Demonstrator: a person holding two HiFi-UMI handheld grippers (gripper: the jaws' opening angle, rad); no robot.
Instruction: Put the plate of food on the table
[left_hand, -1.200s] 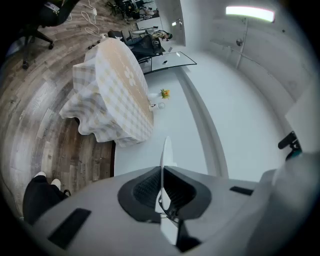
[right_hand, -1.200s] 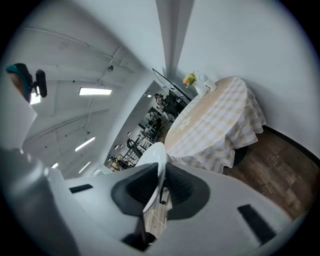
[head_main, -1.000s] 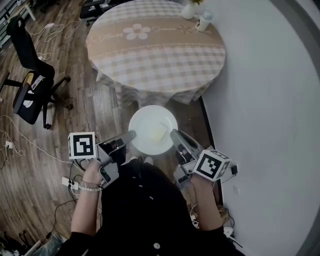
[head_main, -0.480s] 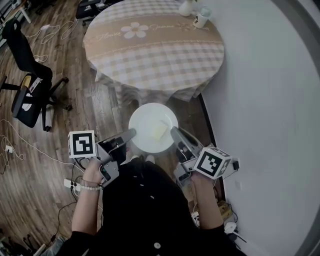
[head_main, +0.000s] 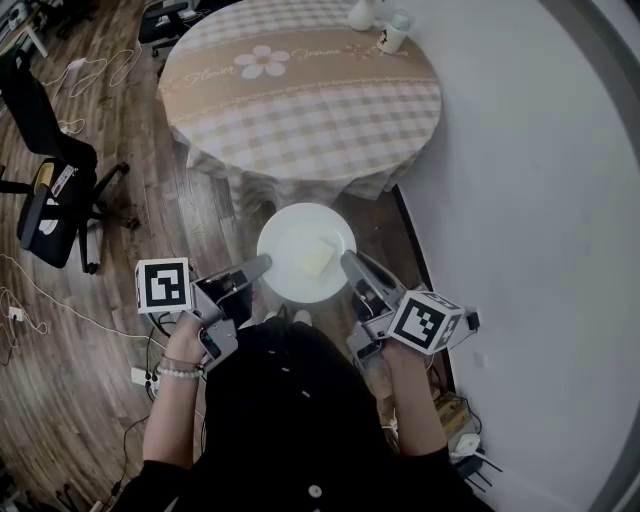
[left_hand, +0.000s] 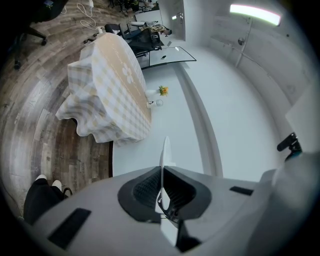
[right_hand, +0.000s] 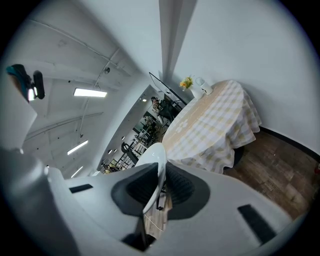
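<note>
At frame centre the plate (head_main: 292, 240) with food (head_main: 318, 258) is held over the floor. The left gripper (head_main: 262, 266) and right gripper (head_main: 349, 264) each clench its rim. The worktop (head_main: 300, 110) fills the upper frame.

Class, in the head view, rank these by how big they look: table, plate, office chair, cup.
1. table
2. office chair
3. plate, held nearer the camera, so it looks large for its size
4. cup

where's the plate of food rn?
Head view, centre: the round white plate is held over the wood floor between the left tongs and right tongs, just short of the checked-cloth table.
</note>
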